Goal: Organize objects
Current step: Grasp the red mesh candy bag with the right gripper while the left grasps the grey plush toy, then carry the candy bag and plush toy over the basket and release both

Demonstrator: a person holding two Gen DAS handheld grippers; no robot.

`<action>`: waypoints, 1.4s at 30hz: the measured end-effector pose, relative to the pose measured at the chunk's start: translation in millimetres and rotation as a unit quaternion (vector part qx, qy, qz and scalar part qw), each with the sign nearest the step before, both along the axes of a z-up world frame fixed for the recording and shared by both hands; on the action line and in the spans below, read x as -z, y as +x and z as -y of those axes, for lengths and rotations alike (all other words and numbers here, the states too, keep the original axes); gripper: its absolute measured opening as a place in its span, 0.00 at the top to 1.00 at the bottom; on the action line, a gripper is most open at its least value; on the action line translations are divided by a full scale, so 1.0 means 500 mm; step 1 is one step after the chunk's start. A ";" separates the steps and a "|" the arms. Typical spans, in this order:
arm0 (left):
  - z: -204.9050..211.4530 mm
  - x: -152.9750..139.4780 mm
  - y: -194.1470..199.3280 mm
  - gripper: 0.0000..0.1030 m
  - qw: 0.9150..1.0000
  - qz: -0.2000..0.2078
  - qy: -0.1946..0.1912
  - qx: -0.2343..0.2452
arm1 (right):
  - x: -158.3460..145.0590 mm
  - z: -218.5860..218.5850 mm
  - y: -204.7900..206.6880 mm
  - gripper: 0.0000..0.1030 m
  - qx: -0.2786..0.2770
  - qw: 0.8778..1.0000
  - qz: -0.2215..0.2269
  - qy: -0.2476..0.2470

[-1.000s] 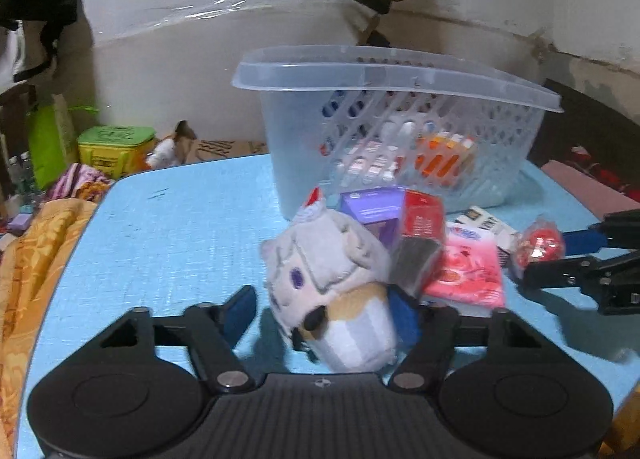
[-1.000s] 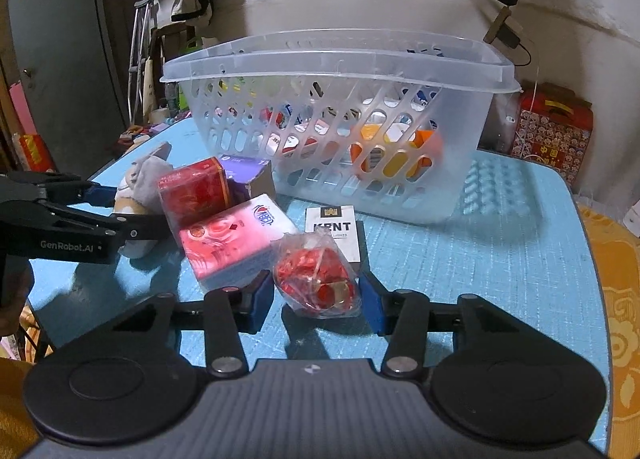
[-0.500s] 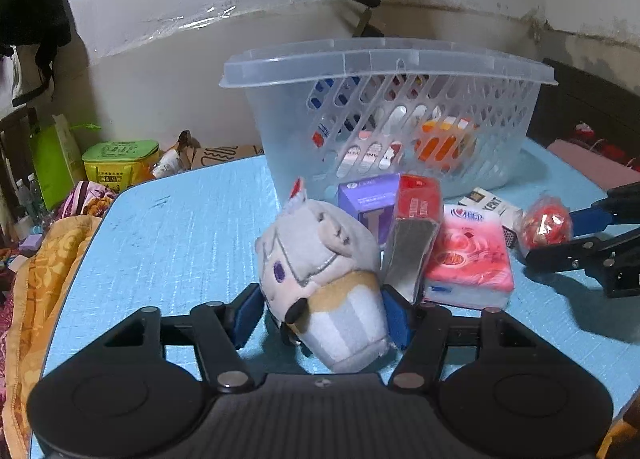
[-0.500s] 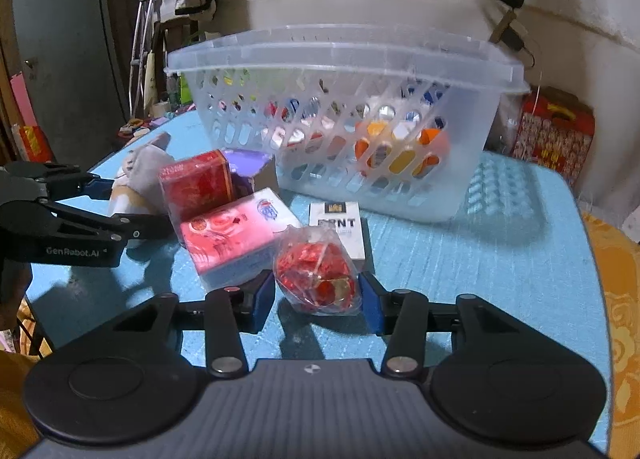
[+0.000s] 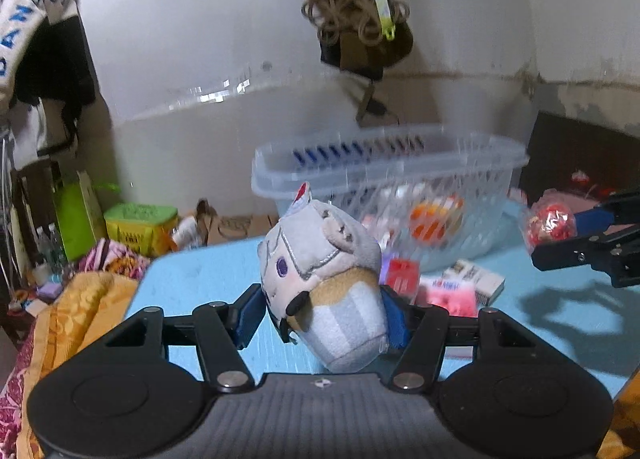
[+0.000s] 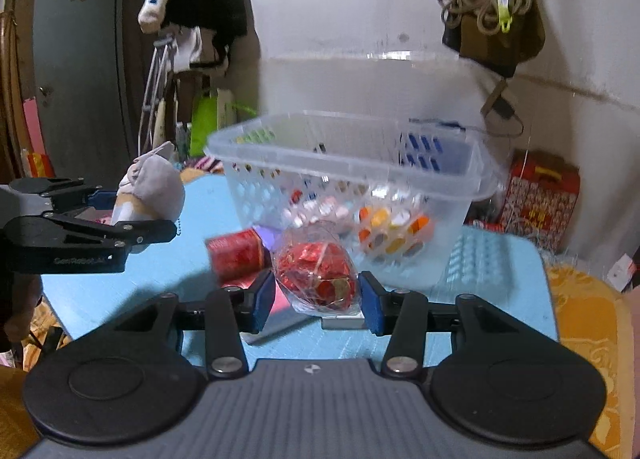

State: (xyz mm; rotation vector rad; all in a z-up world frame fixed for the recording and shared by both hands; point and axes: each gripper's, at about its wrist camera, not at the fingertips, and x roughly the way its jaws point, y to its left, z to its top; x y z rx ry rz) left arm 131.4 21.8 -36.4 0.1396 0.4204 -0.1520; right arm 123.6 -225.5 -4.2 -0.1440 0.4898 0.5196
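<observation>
My left gripper (image 5: 320,311) is shut on a grey plush doll (image 5: 324,275) and holds it in the air above the blue table (image 5: 200,279). My right gripper (image 6: 318,295) is shut on a red foil ball in clear wrap (image 6: 316,275), also lifted. Each gripper shows in the other's view: the doll (image 6: 150,191) at left, the ball (image 5: 550,221) at right. The clear plastic basket (image 6: 352,187) stands behind, with several small items inside; it also shows in the left wrist view (image 5: 384,175).
A red box (image 6: 236,257), a purple box (image 6: 268,237), a pink tissue pack (image 5: 448,297) and a white carton (image 5: 476,279) lie on the table before the basket. Orange cloth (image 5: 80,299) hangs at the table's left edge. A red gift box (image 6: 540,199) stands on the right.
Both grippers have risen off the table with their objects, the doll and the foil ball. The basket now appears lower and farther in both views.
</observation>
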 end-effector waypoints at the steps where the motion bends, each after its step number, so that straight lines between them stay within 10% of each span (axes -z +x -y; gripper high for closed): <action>1: 0.001 -0.007 -0.005 0.38 1.000 0.007 -0.002 -0.001 | -0.005 0.002 -0.010 0.52 -0.003 1.000 0.007 0.002; 15: 0.047 -0.070 -0.074 0.38 0.996 0.082 0.011 0.023 | -0.010 0.009 -0.023 0.52 0.003 0.999 0.032 0.001; 42: 0.049 -0.073 -0.064 0.38 0.996 0.079 -0.005 0.032 | -0.019 0.067 -0.013 0.52 0.008 0.997 0.025 0.070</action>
